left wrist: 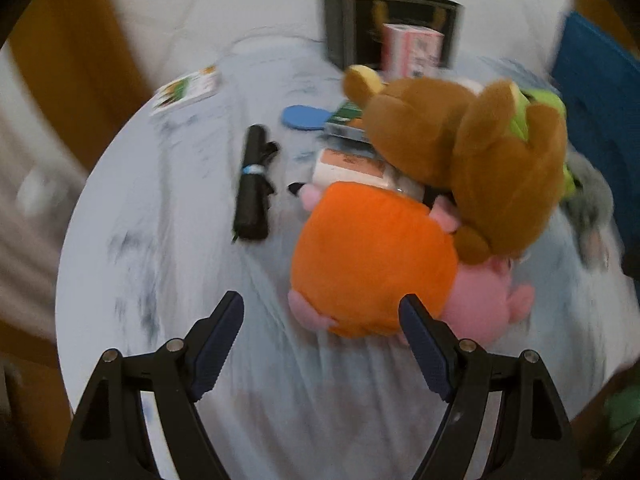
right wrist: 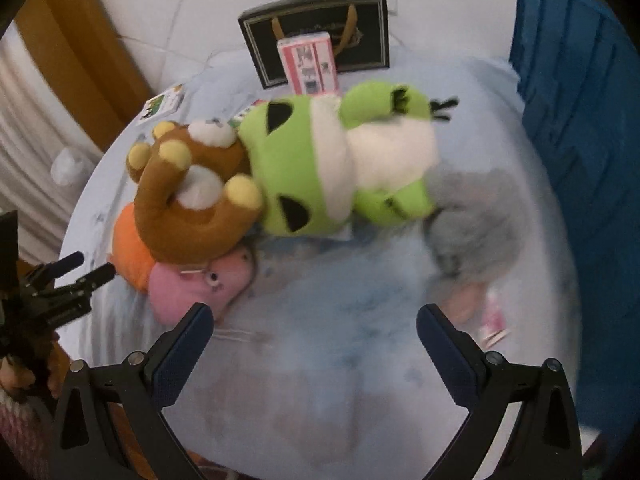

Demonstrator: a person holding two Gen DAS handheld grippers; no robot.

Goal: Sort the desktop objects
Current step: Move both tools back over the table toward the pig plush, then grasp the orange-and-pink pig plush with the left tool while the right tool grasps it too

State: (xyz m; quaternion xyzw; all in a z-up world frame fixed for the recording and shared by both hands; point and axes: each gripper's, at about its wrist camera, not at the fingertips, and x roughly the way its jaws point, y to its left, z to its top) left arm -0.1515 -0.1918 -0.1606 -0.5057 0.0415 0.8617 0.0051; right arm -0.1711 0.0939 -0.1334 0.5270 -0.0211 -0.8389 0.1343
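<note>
A pile of plush toys lies on a round table with a pale blue cloth (left wrist: 192,280). A pink plush in an orange top (left wrist: 368,256) lies under a brown bear plush (left wrist: 480,160); both also show in the right wrist view, the pink plush (right wrist: 192,284) and the bear (right wrist: 188,208). A green plush (right wrist: 320,160) and a grey plush (right wrist: 472,224) lie beside them. My left gripper (left wrist: 322,316) is open, just in front of the orange plush. My right gripper (right wrist: 316,324) is open and empty above the cloth. The left gripper (right wrist: 92,268) also shows at the left edge.
A folded black umbrella (left wrist: 252,184), a blue disc (left wrist: 304,116), boxes and a card (left wrist: 188,88) lie on the table. A black gift bag (right wrist: 320,40) with a pink box (right wrist: 308,64) stands at the back. A blue bin (right wrist: 576,100) stands at the right.
</note>
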